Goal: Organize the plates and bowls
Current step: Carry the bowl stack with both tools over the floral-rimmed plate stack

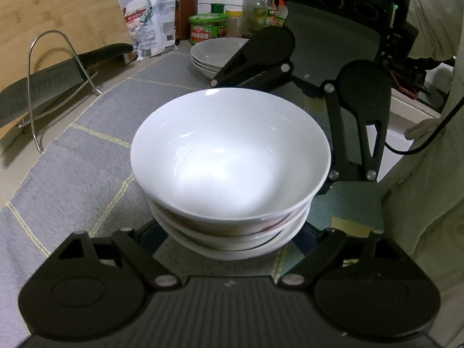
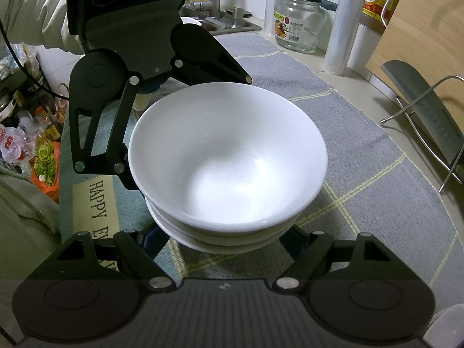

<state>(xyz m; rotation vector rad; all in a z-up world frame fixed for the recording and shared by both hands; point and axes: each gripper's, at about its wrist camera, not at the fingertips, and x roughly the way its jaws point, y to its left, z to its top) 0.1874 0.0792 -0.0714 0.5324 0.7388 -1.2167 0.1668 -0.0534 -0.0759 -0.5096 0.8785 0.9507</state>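
A stack of white bowls (image 1: 232, 156) (image 2: 229, 156) stands on the grey checked mat (image 1: 87, 150), with the top bowl empty. My left gripper (image 1: 229, 243) reaches in from the near side of the left wrist view. Its two fingers close against the lowest bowl, and their tips are hidden under the stack. My right gripper (image 2: 223, 240) meets the same stack from the opposite side, fingers against the lowest bowl, tips hidden too. A stack of shallow white plates (image 1: 214, 55) sits behind the bowls.
A cleaver in a wire rack (image 1: 43, 90) leans by a wooden cutting board (image 1: 58, 8). Jars and bottles (image 1: 207, 27) line the back wall. A glass jar (image 2: 298, 20) and a sink (image 2: 232, 23) lie beyond the mat. A person's pale sleeve (image 1: 435, 14) is behind the right gripper.
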